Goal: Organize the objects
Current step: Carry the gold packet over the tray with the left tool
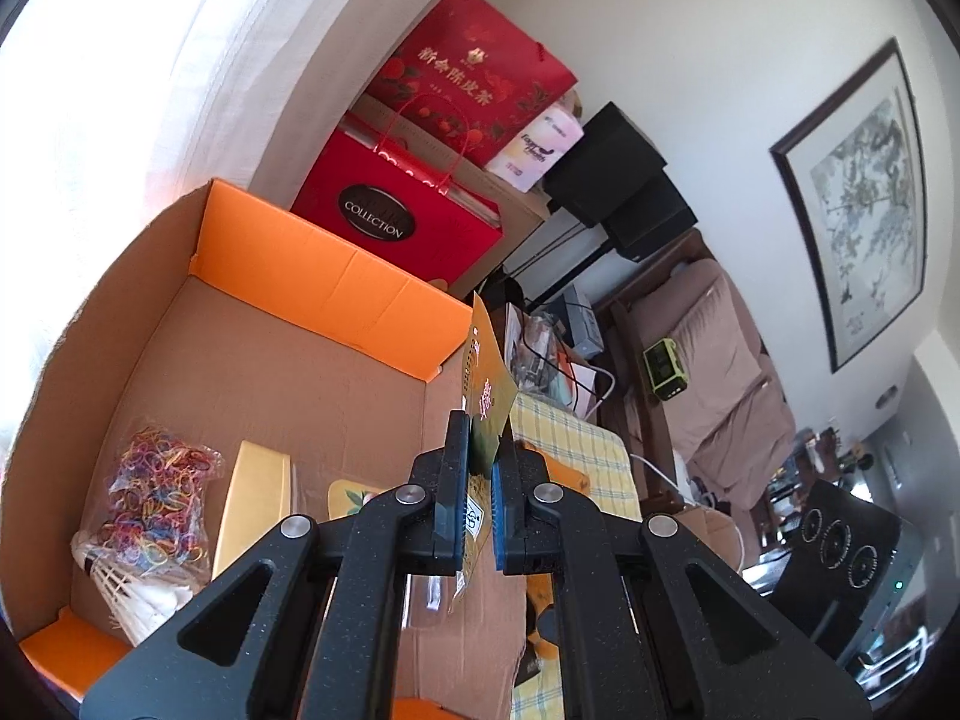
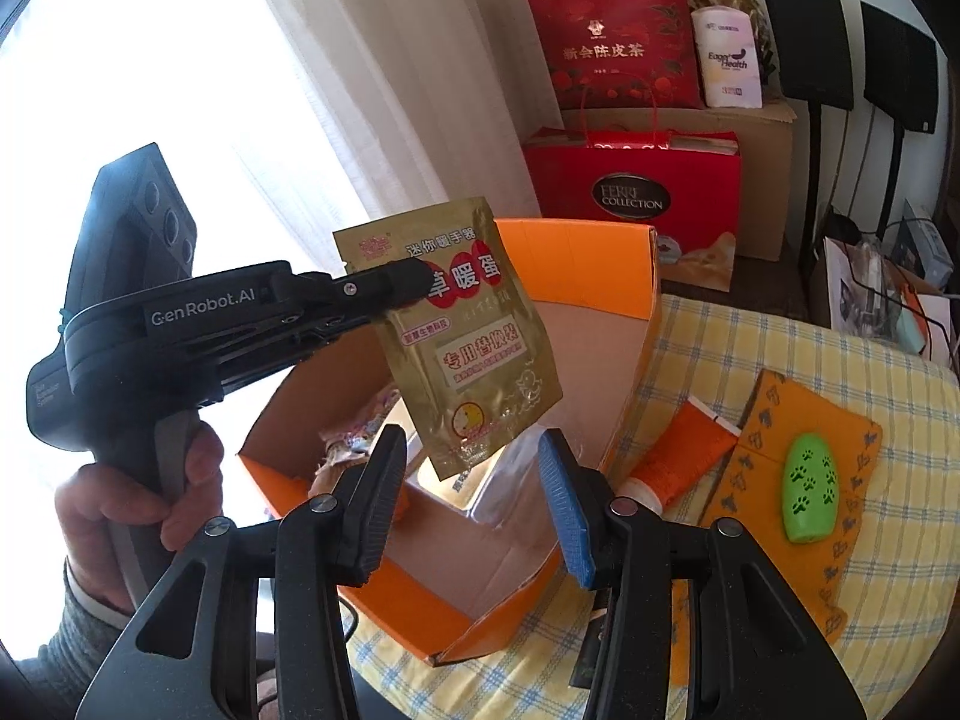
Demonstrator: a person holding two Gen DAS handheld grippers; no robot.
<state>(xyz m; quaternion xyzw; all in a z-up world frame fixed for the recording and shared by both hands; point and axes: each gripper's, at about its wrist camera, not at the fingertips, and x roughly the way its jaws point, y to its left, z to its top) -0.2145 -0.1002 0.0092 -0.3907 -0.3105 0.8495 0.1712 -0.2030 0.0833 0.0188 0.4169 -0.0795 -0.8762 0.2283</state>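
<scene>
Packet [image 2: 462, 336] of gold foil hangs from my left fingers [image 2: 414, 279], which pinch it flat near its top edge; from the left wrist view the same packet [image 1: 489, 402] stands edge-on between the two pads. It hangs in the air over the open cardboard box [image 2: 600, 258], above the box's near end, touching nothing below. My right fingers [image 2: 474, 504] are spread apart with nothing between them, pointing down toward the box just under the packet's lower corner. Inside the box [image 1: 288, 360] lie a bag of coloured rubber bands [image 1: 153, 495], a shuttlecock [image 1: 129, 594] beside it, and a yellow card [image 1: 255, 504]. The box sits on a worktop covered with a yellow checked cloth [image 2: 774, 354]. On that cloth, to the right of the box, lie an orange tube [image 2: 678, 450] and an orange printed cloth [image 2: 756, 462] with a green oval thing [image 2: 811, 495] resting on it.
</scene>
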